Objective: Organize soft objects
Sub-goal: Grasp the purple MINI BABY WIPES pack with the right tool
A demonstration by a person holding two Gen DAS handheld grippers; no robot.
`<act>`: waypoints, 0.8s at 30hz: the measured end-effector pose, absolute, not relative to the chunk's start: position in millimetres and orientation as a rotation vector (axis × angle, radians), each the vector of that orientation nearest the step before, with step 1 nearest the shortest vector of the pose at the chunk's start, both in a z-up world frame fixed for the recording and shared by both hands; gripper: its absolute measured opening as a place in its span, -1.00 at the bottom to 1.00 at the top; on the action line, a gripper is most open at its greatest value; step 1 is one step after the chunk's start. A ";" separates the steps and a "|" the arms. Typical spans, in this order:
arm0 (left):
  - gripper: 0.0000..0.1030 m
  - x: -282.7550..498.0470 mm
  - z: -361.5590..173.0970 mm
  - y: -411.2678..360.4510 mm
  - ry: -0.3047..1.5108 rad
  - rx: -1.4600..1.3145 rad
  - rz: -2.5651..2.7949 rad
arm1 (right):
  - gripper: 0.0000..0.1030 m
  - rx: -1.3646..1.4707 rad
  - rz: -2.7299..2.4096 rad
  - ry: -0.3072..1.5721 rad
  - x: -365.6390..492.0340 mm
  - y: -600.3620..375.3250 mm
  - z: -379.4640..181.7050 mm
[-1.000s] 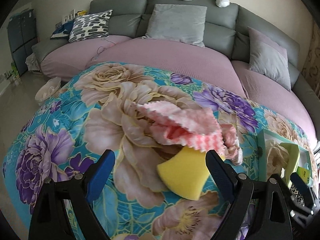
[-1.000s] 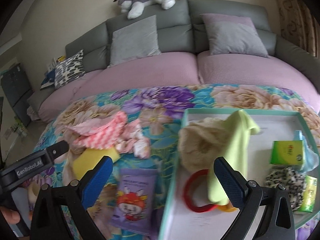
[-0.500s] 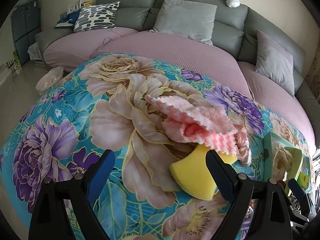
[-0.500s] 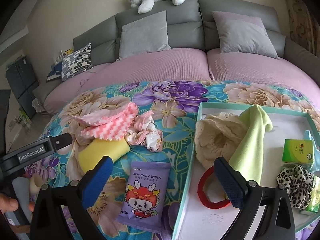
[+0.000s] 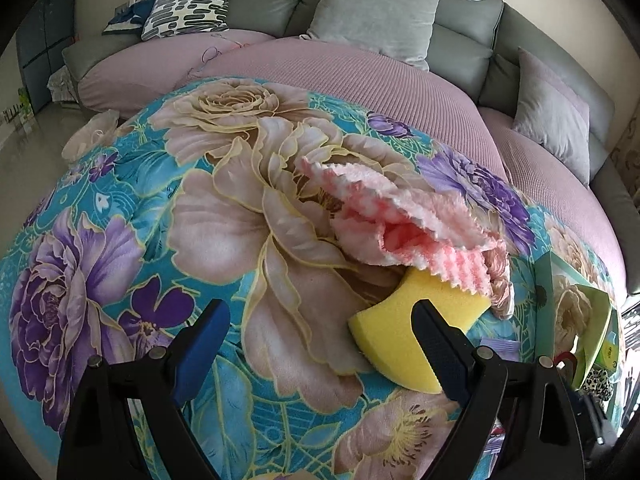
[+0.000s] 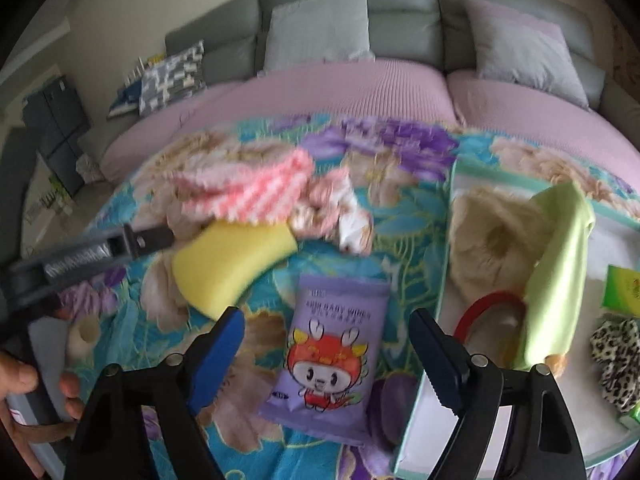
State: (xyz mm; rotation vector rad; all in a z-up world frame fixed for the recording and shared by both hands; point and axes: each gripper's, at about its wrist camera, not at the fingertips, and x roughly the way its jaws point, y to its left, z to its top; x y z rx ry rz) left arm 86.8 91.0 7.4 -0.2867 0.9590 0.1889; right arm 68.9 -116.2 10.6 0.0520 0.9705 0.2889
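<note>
A purple wipes packet (image 6: 328, 344) read "BABY WIPES" on a floral blanket (image 5: 120, 208); the right gripper (image 6: 326, 340) had just been narrowing around it, untouched; the left gripper (image 5: 320, 340) gaped empty.

- The yellow sponge (image 5: 408, 340) is looking like matt, porous foam.
- The pink cloth (image 5: 404, 216) is showing a fluffy, ribbed pile.
- The baby wipes pack (image 6: 330, 344) is looking like smooth, slightly glossy plastic film.
- The floral blanket (image 5: 240, 208) is appearing as soft printed fleece.
- The sofa cover (image 5: 360, 76) is showing a ribbed weave.

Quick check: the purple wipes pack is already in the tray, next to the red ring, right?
Not quite. The wipes pack lies on the floral blanket, outside the tray; the red ring is in the tray. The right wrist view shows it.
</note>
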 end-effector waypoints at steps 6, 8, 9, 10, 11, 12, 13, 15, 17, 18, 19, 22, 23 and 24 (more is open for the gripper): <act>0.79 87.3 5.4 91.5 0.966 -0.293 0.188 | 0.57 0.024 0.267 1.010 70.2 -114.2 4.2; 0.79 87.7 5.5 90.8 0.966 -0.292 0.186 | 0.57 0.016 0.268 1.018 70.0 -113.1 3.5; 0.79 87.9 5.7 90.5 0.966 -0.291 0.184 | 0.57 0.007 0.263 1.023 70.1 -111.3 3.5; 0.79 88.2 6.0 90.5 0.966 -0.291 0.184 | 0.57 -0.004 0.259 1.025 70.4 -108.5 3.1; 0.79 88.3 6.2 90.6 0.967 -0.290 0.185 | 0.57 -0.014 0.259 1.029 70.4 -105.9 2.4; 0.79 88.5 6.2 90.7 0.967 -0.290 0.187 | 0.57 -0.024 0.259 1.033 70.2 -103.6 1.7; 0.79 88.4 6.2 91.0 0.967 -0.291 0.188 | 0.57 -0.032 0.262 1.037 69.8 -101.4 1.0; 0.80 88.2 6.6 90.9 0.967 -0.286 0.189 | 0.55 -0.031 0.270 1.061 69.9 -98.6 -3.3; 0.79 88.7 7.2 88.4 0.968 -0.267 0.176 | 0.52 -0.037 0.264 1.080 70.7 -95.8 -8.5; 0.79 89.2 7.1 87.1 0.969 -0.263 0.162 | 0.50 -0.046 0.260 1.078 70.4 -94.7 -8.4; 0.79 89.8 6.8 85.5 0.971 -0.264 0.142 | 0.42 -0.040 0.263 1.075 70.4 -94.7 -7.8; 0.79 92.7 3.9 75.3 0.981 -0.252 0.061 | 0.22 -0.001 0.261 1.089 73.3 -98.5 -10.9; 0.80 94.0 2.2 70.7 0.986 -0.238 0.041 | 0.17 -0.004 0.253 1.090 73.8 -98.6 -11.7; 0.79 95.5 0.1 66.3 0.992 -0.224 0.024 | 0.16 -0.007 0.245 1.089 74.2 -98.9 -11.9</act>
